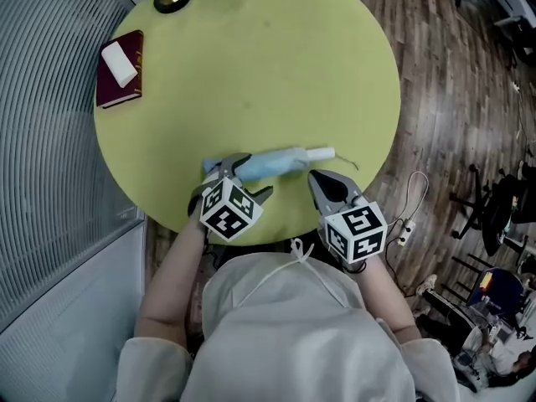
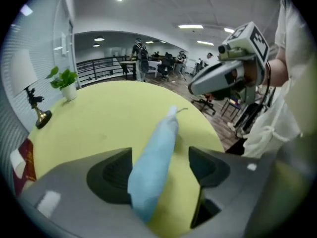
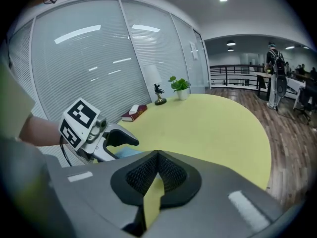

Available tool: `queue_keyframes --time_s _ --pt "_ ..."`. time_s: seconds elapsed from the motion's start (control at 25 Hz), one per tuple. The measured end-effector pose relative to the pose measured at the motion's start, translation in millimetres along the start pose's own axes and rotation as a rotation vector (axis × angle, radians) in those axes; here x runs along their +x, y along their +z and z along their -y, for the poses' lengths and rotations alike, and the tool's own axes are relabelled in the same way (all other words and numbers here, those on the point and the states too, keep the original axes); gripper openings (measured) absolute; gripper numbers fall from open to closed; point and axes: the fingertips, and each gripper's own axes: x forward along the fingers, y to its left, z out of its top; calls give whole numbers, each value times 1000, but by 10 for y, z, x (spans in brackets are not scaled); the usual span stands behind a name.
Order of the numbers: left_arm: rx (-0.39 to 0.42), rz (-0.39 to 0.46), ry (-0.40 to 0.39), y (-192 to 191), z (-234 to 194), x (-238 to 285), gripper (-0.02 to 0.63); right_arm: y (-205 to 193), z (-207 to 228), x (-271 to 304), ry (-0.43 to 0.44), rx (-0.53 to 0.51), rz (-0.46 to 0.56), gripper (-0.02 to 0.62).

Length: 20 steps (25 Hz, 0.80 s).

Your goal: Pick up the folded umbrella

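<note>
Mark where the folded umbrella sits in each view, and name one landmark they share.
Head view: folded umbrella lower centre, on the table's near side.
Left gripper view: umbrella centre, between the open left tongs.
Right gripper view: pale blue sliver, left of centre.
Shared landmark: dark red book.

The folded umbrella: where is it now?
Head view: the umbrella lies near the yellow table's front edge, one end between the open left tongs.

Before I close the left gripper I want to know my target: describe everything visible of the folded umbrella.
The folded umbrella is pale blue fabric, rolled slim, with a white handle trailing a thin cord. It lies flat near the yellow-green table's near edge, its other end between the left gripper's open jaws.
</note>
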Motion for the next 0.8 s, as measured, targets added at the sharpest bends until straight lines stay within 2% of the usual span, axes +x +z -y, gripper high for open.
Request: queue_keyframes --time_s 0.12,0.44,0.8 --pt "112 -88 -51 -81 3 162 378 -14 6 31 -7 18 5 0" --pt "187 -232 -116 -290 12 570 397 -110 134 16 -8 46 7 0" --pt "297 -355 -67 -390 -198 798 328 -121 250 14 1 64 8 0"
